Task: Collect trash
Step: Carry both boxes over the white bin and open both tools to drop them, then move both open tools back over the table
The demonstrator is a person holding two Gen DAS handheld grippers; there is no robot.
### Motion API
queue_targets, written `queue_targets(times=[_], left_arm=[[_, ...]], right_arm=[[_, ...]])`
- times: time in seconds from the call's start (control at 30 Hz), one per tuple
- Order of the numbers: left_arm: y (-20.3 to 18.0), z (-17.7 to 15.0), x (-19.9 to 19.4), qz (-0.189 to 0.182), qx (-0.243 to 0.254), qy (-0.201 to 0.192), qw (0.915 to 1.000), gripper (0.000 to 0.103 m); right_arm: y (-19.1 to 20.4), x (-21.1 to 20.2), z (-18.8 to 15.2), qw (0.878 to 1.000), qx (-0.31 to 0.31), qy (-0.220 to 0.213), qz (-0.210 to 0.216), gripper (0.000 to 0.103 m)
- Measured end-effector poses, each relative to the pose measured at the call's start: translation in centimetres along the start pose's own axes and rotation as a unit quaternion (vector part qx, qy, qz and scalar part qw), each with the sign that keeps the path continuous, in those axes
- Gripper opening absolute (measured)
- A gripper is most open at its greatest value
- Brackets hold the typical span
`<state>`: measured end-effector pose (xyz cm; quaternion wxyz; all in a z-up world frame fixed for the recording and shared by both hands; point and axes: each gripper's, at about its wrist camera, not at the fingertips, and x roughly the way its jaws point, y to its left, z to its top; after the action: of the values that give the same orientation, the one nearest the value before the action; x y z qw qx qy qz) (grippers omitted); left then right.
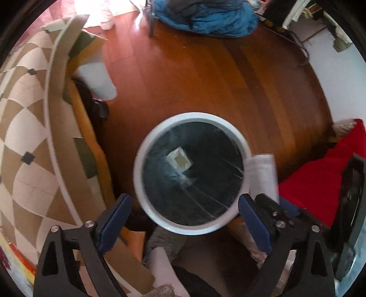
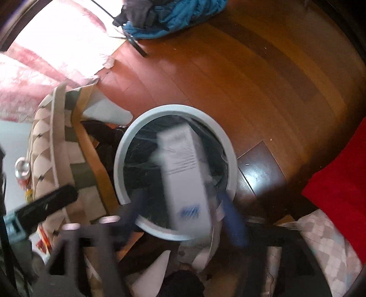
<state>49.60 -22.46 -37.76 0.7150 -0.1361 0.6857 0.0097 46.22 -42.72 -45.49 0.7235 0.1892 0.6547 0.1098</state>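
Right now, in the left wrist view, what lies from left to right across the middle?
Patterned cardboard → trash bin with a dark liner → white carton at the bin's right rim → red cloth.

Blue cloth [image 1: 205, 18] on wooden floor [image 1: 194, 75]; red fabric [image 1: 320, 182]; patterned cushion [image 1: 25, 128].

Nothing readable here: the white carton [image 2: 185, 173] over the bin [image 2: 128, 146] carries fine print and a blue mark, all smeared by blur, and no other lettering shows anywhere.
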Motion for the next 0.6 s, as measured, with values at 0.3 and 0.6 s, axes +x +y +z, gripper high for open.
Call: queue_targets(times=[0.3,0.6], left_arm=[[0.2,-2.8,-1.9,0.092,0.019,-0.026,0.9952,0.096],[-1.0,-5.0,-4.6,0.109,0.035,-0.048,0.9922,0.096]], right_arm=[[-0.2,-0.4,-1.2,0.996,-0.028,0.012,-0.085,0.103],[1.3,-4.2,-4.1,0.992,-0.048,-0.004,-0.118,0.103]])
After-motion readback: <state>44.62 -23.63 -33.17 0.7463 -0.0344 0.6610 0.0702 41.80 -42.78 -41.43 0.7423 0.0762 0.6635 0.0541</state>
